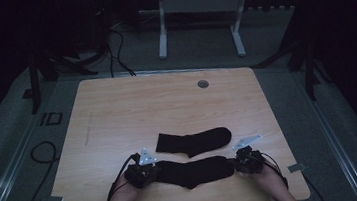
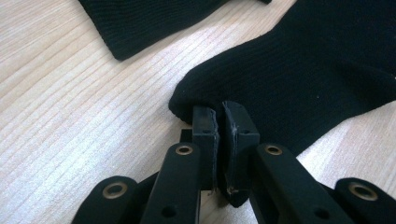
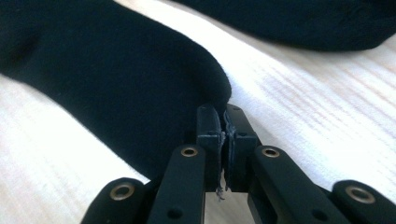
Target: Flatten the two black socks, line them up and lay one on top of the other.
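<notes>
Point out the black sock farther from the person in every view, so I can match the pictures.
High view: the far sock lies mid-table, just beyond the near sock pinched at both ends.
Left gripper view: far sock at top left, beyond the held end.
Right gripper view: far sock along the top right edge.
Shared landmark: the strip of wooden table between the two socks.

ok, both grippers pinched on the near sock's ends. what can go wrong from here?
1. Thin bites: the left gripper and right gripper each pinch just the edge of the near sock. It may slip out when lifted or stretched.
2. The far sock lies just behind, close to the near one. Dragging forward could bump or bunch it.
3. Held only at its ends, the middle may sag and fold unevenly.
</notes>
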Demonstrator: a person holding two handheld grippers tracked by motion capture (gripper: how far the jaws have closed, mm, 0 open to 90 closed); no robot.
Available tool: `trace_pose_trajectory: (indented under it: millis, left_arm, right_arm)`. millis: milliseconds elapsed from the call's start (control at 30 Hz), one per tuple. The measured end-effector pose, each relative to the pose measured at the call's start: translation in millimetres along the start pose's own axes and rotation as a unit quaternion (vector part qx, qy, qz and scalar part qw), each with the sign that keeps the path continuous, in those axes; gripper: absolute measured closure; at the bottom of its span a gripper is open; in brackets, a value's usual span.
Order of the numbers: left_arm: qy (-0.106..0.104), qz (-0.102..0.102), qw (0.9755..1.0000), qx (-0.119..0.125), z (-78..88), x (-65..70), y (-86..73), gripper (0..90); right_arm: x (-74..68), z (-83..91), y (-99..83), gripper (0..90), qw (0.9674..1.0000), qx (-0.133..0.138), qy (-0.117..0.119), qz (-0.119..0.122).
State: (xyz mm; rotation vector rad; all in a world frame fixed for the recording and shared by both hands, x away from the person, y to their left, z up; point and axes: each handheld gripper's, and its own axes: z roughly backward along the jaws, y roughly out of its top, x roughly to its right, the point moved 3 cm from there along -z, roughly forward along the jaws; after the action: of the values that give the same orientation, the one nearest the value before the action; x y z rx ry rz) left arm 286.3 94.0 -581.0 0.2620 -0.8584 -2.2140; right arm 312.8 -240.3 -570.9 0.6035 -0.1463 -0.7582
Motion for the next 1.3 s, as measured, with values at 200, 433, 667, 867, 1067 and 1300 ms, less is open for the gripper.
trace_pose_trajectory:
  millis: [200,433,667,867,1067,1300]
  left_arm:
    - [-0.009,0.017,0.9995,0.025,13.7,-4.4,7.7,86.0]
    - [0.001,0.005,0.9989,0.047,33.3,-10.2,30.7,86.1]
    - [0.003,0.000,0.9983,0.058,41.0,-17.2,54.4,86.1]
    - [0.006,0.006,0.9983,0.058,34.5,-29.1,75.8,86.1]
    - [0.003,0.003,0.9991,0.042,20.5,-41.4,85.2,86.0]
    - [0.000,0.011,0.9998,0.019,-1.8,-52.9,85.8,86.0]
  right_arm:
    - [-2.4,13.1,6.1,87.0,0.9998,0.017,0.005,0.005]
    - [3.3,38.7,24.9,87.0,0.9981,0.061,0.000,0.005]
    - [16.7,59.3,48.6,87.0,0.9958,0.090,-0.019,0.007]
    - [37.3,63.9,74.0,86.9,0.9944,0.099,-0.035,0.001]
    - [53.5,47.8,81.2,86.9,0.9957,0.082,-0.039,-0.016]
    - [69.7,23.4,76.9,86.9,0.9964,0.064,-0.036,-0.042]
